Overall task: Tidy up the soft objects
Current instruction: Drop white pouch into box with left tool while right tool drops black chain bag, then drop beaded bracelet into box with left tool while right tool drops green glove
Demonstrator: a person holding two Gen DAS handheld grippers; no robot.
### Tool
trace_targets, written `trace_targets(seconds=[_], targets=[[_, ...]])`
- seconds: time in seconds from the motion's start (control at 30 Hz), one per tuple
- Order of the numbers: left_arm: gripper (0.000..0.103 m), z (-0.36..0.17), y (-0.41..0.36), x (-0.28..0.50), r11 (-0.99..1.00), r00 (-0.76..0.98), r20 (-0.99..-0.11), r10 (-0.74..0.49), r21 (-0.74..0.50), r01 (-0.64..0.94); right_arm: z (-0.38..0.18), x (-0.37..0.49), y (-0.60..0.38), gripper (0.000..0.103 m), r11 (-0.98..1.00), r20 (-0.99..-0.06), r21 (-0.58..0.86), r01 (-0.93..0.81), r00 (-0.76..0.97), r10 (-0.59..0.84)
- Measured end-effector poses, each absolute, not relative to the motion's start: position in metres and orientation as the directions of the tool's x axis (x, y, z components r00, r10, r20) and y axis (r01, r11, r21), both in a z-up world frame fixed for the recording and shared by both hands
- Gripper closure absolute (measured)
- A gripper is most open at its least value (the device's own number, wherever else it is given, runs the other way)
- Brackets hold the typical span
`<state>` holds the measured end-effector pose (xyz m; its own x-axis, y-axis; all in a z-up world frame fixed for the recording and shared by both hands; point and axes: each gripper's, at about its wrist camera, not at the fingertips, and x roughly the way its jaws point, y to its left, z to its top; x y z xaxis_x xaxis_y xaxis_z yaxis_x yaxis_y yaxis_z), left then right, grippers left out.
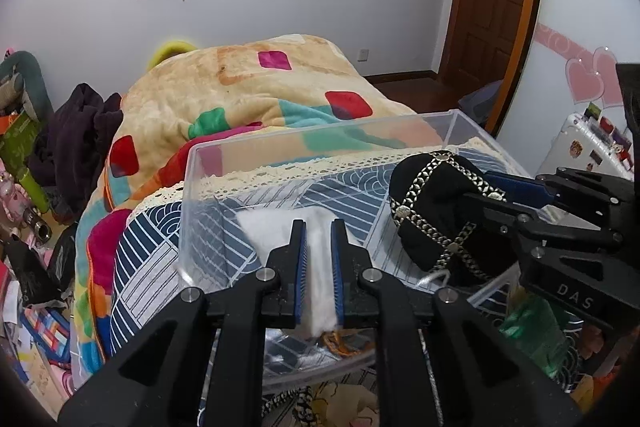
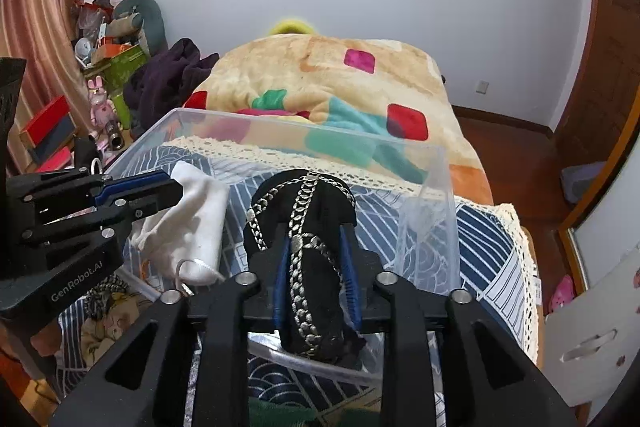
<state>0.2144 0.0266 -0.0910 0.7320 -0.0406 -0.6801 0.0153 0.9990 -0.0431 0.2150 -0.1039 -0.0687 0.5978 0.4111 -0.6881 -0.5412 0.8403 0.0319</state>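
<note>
Left wrist view: the left gripper (image 1: 319, 227) has its jaws clenched on a white pouch (image 1: 280, 227), which runs between the blue pads and spreads out ahead of the tips. The pouch hangs inside a clear plastic bin (image 1: 320, 139) whose far wall stands ahead of the jaws. To the right of the jaws the right gripper (image 1: 476, 205) reaches in, gripping a black pouch (image 1: 432, 211) crossed with silver chain trim, held over the bin's right part. Beyond the bin lies a blanket (image 1: 248, 95) with coloured patches, on a bed.

Right wrist view: the right gripper (image 2: 316, 227) has its jaws clamped on the black pouch (image 2: 310, 203), which fills the gap between the pads and sticks out ahead of the tips. The pouch sits over the near part of the clear bin (image 2: 436, 187). To the left of the jaws the left gripper (image 2: 176, 187) holds the white pouch (image 2: 192, 223), its cord dangling below. The blanket (image 2: 320, 75) lies ahead, past the bin's far wall.
</note>
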Motion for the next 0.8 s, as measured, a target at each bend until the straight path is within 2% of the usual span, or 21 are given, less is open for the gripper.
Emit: trace_targets(seconds=[0.1, 0.27, 0.37, 0.43, 0.6, 0.8], targets=[[0.090, -0.084, 0.032, 0.206, 0.998, 0.743, -0.667, -0.057, -0.067, 0.016, -0.061, 0.211, -0.108, 0.066, 0.846, -0.668, 0.038, -0.533, 0.616, 0.418], [0.078, -0.064, 0.041, 0.186, 0.996, 0.776, -0.626, -0.073, -0.092, 0.019, -0.041, 0.200, -0.118, 0.052, 0.849, -0.609, 0.050, -0.527, 0.658, 0.444], [0.066, -0.050, 0.043, 0.169, 0.996, 0.806, -0.589, -0.063, -0.086, 0.015, -0.028, 0.190, -0.124, 0.047, 0.853, -0.566, 0.046, -0.520, 0.690, 0.451], [0.053, -0.043, 0.043, 0.156, 0.997, 0.826, -0.562, -0.048, -0.071, 0.010, -0.020, 0.181, -0.129, 0.042, 0.854, -0.535, 0.044, -0.519, 0.709, 0.459], [0.037, -0.038, 0.040, 0.129, 0.999, 0.847, -0.531, -0.030, -0.046, 0.007, -0.013, 0.163, -0.133, 0.034, 0.850, -0.490, 0.042, -0.525, 0.731, 0.475], [0.035, -0.054, 0.039, 0.107, 1.000, 0.836, -0.548, -0.010, -0.030, -0.007, -0.022, 0.148, -0.139, 0.030, 0.850, -0.482, 0.052, -0.524, 0.732, 0.481]])
